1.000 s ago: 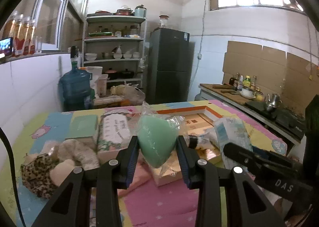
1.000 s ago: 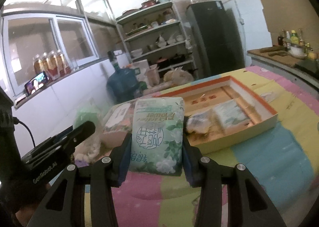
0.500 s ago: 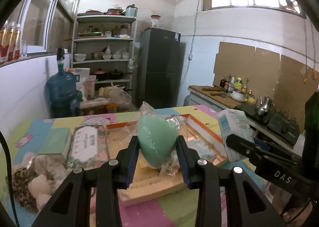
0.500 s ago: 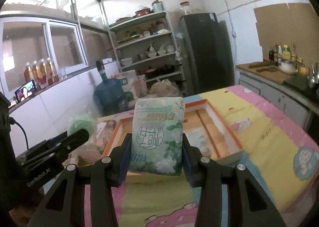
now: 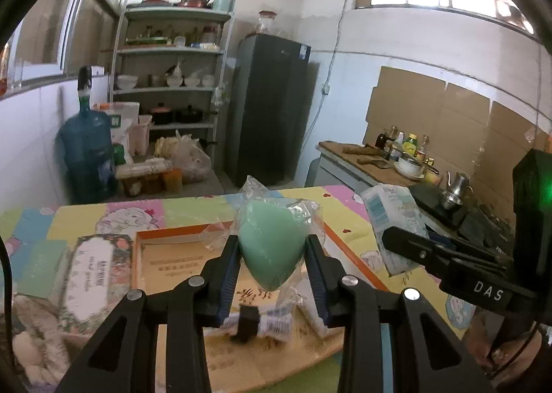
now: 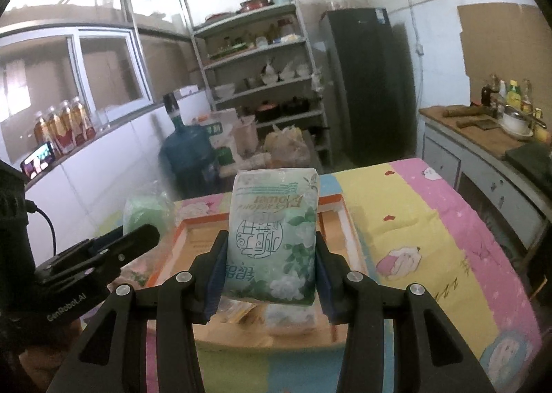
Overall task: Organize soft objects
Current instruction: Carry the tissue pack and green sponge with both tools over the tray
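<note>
My left gripper (image 5: 272, 257) is shut on a green sponge in clear plastic wrap (image 5: 272, 241) and holds it above the orange-rimmed tray (image 5: 165, 232). My right gripper (image 6: 270, 260) is shut on a green-and-white tissue pack (image 6: 272, 234), held above the same tray (image 6: 348, 234). Small wrapped packs (image 5: 272, 322) lie in the tray's near part. The tissue pack also shows at the right of the left wrist view (image 5: 395, 220). The sponge shows at the left of the right wrist view (image 6: 146, 212).
A floral tissue pack (image 5: 93, 275) and plush toys (image 5: 31, 334) lie left of the tray on the patterned tablecloth (image 6: 431, 241). Behind stand a water jug (image 5: 88, 151), shelves (image 5: 172, 82) and a dark fridge (image 5: 272, 110). A counter with bottles (image 5: 396, 155) is at the right.
Both grippers have swung over the tray with their loads still held. The tray now lies directly under them, and the plush toys have slid to the left edge.
</note>
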Demonstrator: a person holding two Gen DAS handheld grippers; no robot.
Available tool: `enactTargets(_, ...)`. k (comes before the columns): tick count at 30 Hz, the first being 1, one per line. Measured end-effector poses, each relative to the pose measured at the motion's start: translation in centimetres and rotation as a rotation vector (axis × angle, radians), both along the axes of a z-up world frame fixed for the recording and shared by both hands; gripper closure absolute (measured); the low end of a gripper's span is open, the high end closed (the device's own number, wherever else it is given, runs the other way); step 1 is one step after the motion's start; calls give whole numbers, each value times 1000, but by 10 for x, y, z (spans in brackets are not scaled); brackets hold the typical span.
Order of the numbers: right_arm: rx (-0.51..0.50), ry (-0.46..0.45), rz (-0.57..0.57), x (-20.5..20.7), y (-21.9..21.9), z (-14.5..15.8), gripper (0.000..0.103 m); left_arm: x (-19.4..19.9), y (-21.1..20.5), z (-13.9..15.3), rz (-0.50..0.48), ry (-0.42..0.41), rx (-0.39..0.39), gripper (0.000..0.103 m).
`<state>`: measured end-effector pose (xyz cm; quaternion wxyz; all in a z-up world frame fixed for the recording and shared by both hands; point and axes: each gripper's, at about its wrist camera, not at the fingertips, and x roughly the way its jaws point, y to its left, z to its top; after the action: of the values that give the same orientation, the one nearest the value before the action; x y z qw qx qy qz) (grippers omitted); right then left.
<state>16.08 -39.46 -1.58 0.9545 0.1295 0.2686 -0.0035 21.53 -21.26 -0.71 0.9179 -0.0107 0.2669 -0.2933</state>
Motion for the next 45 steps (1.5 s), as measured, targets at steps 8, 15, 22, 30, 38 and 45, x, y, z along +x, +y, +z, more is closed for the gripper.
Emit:
enactTargets(8,-2,86,75,43,-23,-17,57,32,-32,-17,43,46,35,65)
enactTargets(15,-20,97,138,74,-29,-20,57,50,-49,-29,83,70,68,65)
enactTargets(22,-35,133,180,97,-28,-29,57,67,-57,-41,110,109,96,65)
enactTargets(30,-40,226,189,125,-24,-50,57,99,-57,-61,117,235,109,65)
enactTargets(38,-75,310,181,149,-14,-71,57,120,-54,-82,119,338,131,65)
enactTargets(45,-80,377,151,162,-19,-91,57,129,-50,-98,119,402,131,65)
